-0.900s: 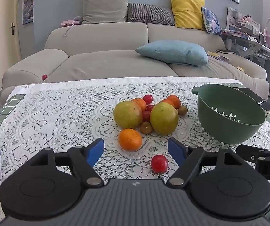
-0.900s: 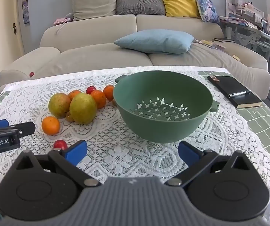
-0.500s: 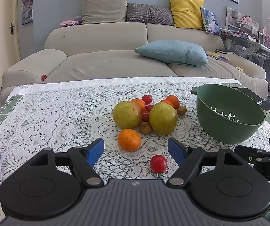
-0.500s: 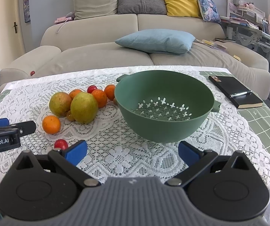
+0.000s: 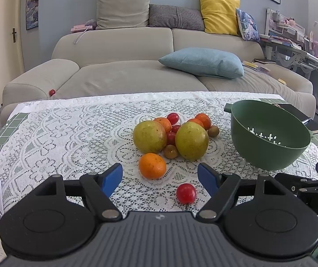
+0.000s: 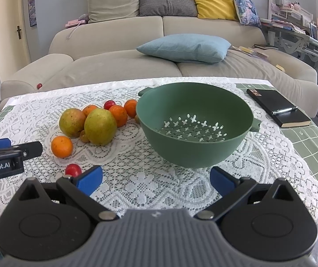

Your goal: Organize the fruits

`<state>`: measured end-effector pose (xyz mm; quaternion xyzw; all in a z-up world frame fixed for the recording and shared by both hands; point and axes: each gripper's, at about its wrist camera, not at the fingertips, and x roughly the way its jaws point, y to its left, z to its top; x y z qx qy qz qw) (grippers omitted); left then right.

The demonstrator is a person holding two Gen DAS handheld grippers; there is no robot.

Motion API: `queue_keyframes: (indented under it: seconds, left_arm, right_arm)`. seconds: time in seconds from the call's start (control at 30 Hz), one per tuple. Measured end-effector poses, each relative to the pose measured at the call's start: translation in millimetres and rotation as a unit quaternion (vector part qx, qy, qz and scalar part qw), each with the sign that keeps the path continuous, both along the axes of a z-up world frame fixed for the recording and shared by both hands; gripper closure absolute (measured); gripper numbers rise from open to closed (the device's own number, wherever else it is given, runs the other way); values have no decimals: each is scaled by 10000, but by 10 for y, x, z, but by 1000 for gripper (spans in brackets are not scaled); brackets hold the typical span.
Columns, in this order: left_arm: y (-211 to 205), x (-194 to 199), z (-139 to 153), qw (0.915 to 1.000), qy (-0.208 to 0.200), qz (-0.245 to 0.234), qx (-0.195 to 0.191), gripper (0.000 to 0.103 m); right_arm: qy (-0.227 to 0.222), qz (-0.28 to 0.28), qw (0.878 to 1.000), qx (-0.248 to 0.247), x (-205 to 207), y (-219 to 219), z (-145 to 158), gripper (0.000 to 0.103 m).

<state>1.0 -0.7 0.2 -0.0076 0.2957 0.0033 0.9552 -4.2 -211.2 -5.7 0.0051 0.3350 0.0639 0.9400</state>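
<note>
Between the blue fingers [image 5: 112, 177] of the left gripper [image 5: 160, 176], spread wide and empty, lay a cherry tomato [image 5: 186, 193] and an orange [image 5: 152, 165], probably lined up for a first pick. Beyond them the other fruits [image 5: 172, 133] sat heaped on the lace-covered desk [image 5: 59, 138]. The right gripper [image 6: 156, 179], equally released, faced the empty green colander [image 6: 194, 124], which stood just beside the heap, likely their destination.
</note>
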Motion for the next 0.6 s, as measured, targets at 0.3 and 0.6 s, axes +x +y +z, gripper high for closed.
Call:
queue_keyframes:
  seconds: [0.3,0.6]
  left_arm:
    - [0,-18,20,10000,5,10,29,13]
    - [1,-25,-8,10000,56,4,-11,13]
  right_arm:
    - [7,26,10000,35,-15,-9,-10,4]
    - [60,32,9999,88,-1,-19,-36,4]
